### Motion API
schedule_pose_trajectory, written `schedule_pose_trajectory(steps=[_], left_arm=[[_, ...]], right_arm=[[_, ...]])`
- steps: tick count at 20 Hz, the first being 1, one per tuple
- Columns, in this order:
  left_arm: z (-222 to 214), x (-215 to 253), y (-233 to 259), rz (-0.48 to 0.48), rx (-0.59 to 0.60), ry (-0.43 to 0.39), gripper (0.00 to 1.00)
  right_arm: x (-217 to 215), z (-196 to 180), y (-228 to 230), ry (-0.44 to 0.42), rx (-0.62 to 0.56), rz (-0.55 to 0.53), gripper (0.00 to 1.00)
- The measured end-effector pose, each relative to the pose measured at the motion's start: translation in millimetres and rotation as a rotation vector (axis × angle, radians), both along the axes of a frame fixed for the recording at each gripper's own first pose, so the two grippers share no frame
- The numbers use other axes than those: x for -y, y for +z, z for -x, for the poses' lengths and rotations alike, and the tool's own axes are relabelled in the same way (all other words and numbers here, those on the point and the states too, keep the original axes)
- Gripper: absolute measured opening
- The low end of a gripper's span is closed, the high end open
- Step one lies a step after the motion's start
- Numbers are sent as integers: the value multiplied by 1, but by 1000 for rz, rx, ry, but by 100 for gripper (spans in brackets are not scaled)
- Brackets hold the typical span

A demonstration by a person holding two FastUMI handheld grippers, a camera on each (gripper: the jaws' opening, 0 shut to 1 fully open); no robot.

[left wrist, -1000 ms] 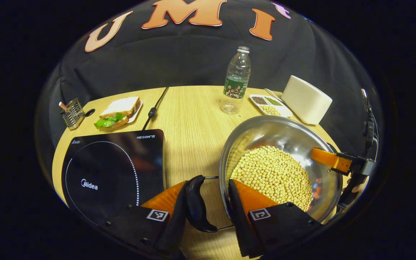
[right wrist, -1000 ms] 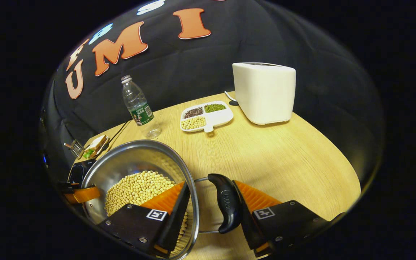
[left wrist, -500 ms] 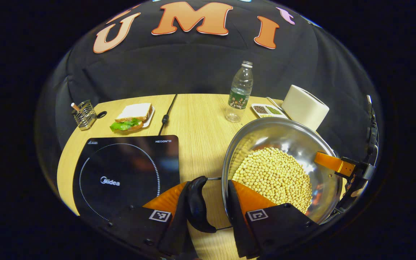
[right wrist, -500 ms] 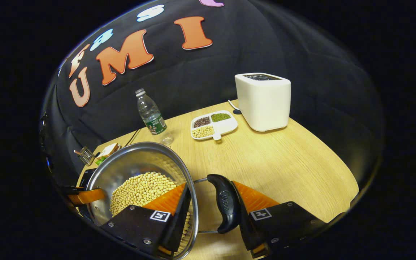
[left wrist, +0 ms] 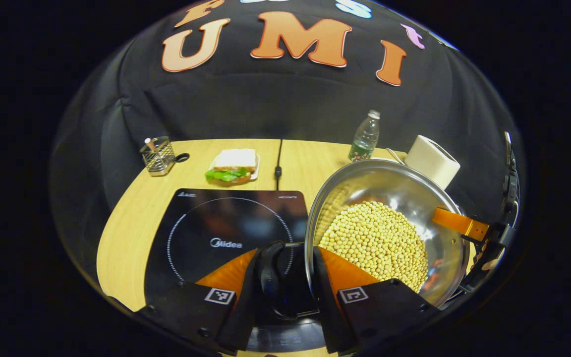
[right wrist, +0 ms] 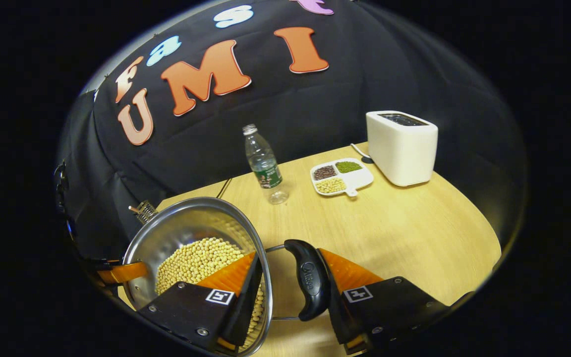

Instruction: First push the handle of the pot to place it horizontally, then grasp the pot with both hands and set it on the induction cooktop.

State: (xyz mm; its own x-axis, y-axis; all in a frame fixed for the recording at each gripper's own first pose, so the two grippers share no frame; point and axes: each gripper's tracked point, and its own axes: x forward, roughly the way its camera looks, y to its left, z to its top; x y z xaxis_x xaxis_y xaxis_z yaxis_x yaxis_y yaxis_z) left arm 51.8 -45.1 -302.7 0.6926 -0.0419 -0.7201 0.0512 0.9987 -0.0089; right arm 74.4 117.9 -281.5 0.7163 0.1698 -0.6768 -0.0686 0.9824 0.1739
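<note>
In the left gripper view, pot: your steel pot (left wrist: 389,198), full of pale beans (left wrist: 374,243), sits partly above the black induction cooktop (left wrist: 206,223).
Left claw: your left claw (left wrist: 288,287) straddles the rim, one finger inside the pot, the other outside the black side handle (left wrist: 268,275); it looks clamped there, though contact is hard to confirm.
Behind: sandwich (left wrist: 233,166), utensil holder (left wrist: 156,156).

In the right gripper view, right claw: your right claw (right wrist: 290,292) grips likewise across the rim and the other handle (right wrist: 310,285).
Worktop: the worktop (right wrist: 404,233) carries a bottle (right wrist: 264,163), divided dish (right wrist: 341,176) and toaster (right wrist: 402,146).
</note>
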Motion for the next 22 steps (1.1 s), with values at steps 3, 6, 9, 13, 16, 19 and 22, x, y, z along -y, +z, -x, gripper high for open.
schedule_pose_trajectory(steps=[3, 6, 9, 13, 16, 19, 22], left_arm=[[6, -29, 4, 4, -8, 30, 60], [7, -55, 4, 1, -10, 56, 62], [8, -79, 3, 2, -15, 79, 62], [8, -107, 5, -15, -17, 92, 62], [6, -125, 5, -19, -29, 106, 60], [3, -143, 1, -25, -34, 114, 62], [0, -162, -5, -20, -55, 126, 60]], right_arm=[[-28, 1, -1, 34, -2, -2, 65], [-56, 1, -4, 62, -8, -10, 65], [-81, 3, -7, 84, -19, -20, 65], [-108, 0, -13, 103, -31, -34, 65], [-128, -1, -20, 115, -48, -46, 65], [-145, -1, -27, 122, -60, -57, 65], [-163, -3, -37, 128, -83, -66, 65]])
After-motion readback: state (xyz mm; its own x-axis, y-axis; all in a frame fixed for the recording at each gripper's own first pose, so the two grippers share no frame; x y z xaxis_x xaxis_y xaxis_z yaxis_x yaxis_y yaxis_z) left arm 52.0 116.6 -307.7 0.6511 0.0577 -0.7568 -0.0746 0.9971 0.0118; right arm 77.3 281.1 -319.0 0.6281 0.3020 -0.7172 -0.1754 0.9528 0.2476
